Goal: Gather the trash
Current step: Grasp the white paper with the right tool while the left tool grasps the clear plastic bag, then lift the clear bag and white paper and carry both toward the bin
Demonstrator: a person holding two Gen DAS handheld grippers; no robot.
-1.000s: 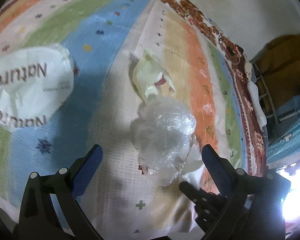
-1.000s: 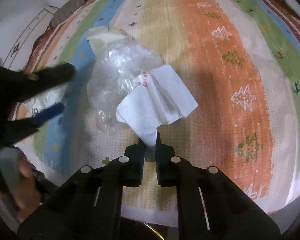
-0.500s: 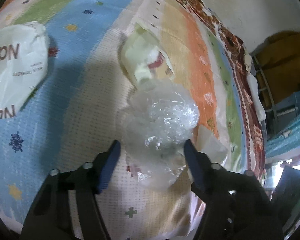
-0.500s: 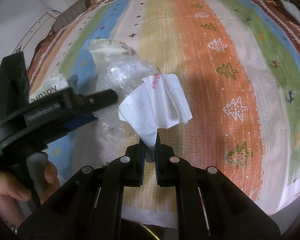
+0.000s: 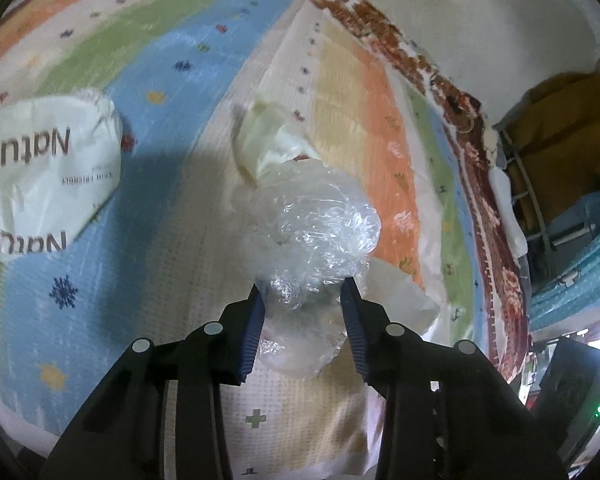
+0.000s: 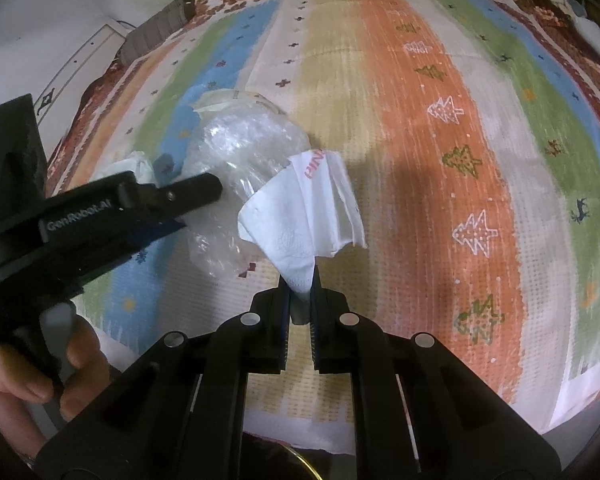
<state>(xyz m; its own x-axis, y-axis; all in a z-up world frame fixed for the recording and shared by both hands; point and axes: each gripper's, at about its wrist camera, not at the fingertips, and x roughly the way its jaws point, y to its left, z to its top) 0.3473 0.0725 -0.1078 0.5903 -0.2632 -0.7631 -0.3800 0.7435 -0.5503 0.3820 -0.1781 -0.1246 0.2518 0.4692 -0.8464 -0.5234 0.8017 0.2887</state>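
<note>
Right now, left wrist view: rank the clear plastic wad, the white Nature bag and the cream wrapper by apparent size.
1. White Nature bag, partly cut off by the frame edge.
2. Clear plastic wad, closest to the camera, so close to the bag; the order is unsure.
3. Cream wrapper, partly hidden behind the wad.

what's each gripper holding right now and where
Right gripper pinches the white napkin by its bottom corner. Left gripper squeezes the clear plastic wad at its lower end.
</note>
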